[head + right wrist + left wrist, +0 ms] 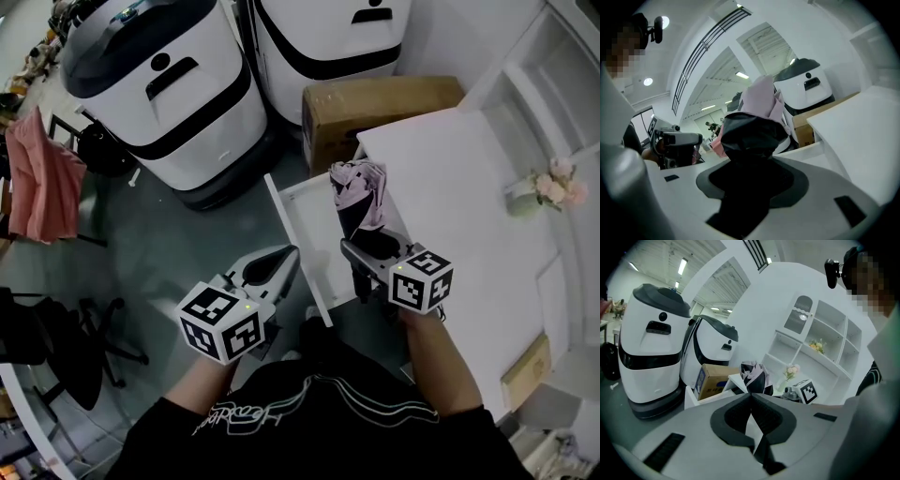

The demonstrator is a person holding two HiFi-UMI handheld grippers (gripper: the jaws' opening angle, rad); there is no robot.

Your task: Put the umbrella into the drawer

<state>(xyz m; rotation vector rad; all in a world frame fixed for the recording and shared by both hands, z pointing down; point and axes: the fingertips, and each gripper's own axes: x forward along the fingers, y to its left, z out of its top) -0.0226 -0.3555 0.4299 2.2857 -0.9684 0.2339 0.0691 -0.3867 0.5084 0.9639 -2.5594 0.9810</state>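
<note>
Head view: I see two big white machines parked on the floor at the top, and the white worktop running down the right side. A brown cardboard box sits on the floor between them. Below the box, the white drawer stands pulled out from the worktop. The umbrella is folded short, its pale pink canopy bunched in loose pleats over a black lower part. It shows over the open drawer, canopy end pointing away from me. My right tool pinches it by the black part, which fills the gap between the jaws in the right gripper view. My left tool hangs just left of the drawer, jaws pressed together on nothing.
</note>
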